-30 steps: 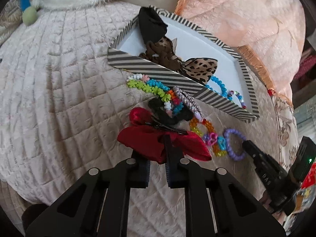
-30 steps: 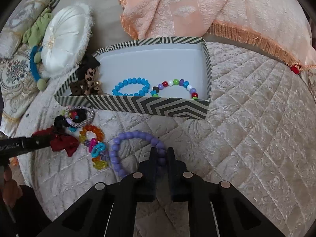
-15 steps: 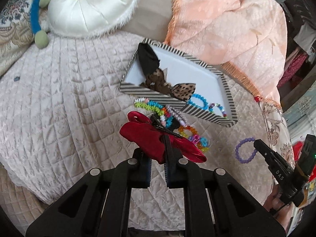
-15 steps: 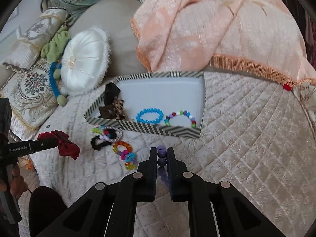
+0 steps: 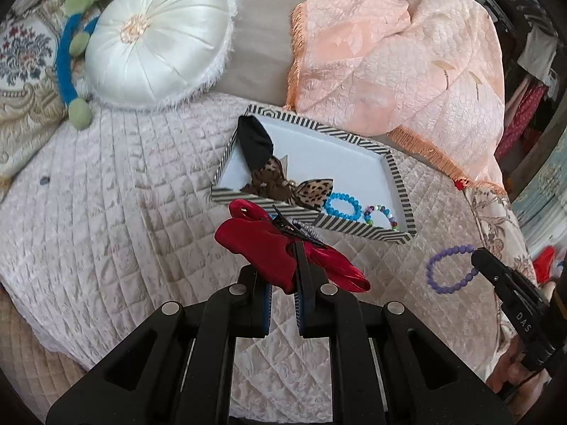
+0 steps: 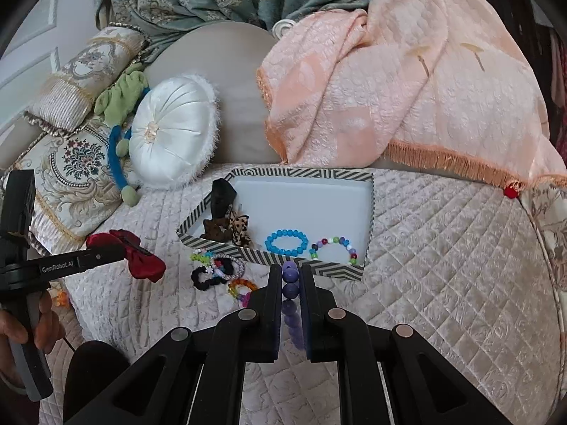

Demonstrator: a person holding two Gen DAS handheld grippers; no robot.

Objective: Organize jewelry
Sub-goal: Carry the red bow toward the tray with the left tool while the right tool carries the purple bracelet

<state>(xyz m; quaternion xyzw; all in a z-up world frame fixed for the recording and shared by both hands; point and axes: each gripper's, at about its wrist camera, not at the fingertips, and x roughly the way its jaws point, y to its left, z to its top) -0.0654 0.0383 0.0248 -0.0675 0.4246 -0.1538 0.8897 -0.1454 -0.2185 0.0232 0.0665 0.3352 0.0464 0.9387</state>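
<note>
Left wrist view first: the left gripper [image 5: 283, 269] sits bottom centre, its two fingers pinched tight on a satiny red bow [image 5: 283, 251] with a black clip on top, held up off the quilted cream bedspread [image 5: 106, 212]. Just above it, mid frame, is the shallow black-and-white striped tray [image 5: 397, 180] with a plain white floor, holding one black bow [image 5: 255, 141], one leopard-print bow [image 5: 312, 191], one blue bead bracelet [image 5: 342, 207] and one multicolour bead bracelet [image 5: 381, 212]. At lower right the right gripper [image 5: 476, 256] shows the letters "DAS" on its side and has a purple bead bracelet [image 5: 446, 269] hanging from its tip. A round white satin cushion [image 5: 156, 35] fills the upper left, a peach fringed throw [image 5: 407, 53] the upper right. Right wrist view: the fingers are closed down to a bead's width on the purple bracelet at bottom centre, two round beads showing between them. The other gripper at far left reads "GenRobot.AI" and carries the red bow. A small heap of loose hair ties and bracelets [image 6: 219, 272] lies on the quilt just in front of the tray's near rim, too tangled to count
</note>
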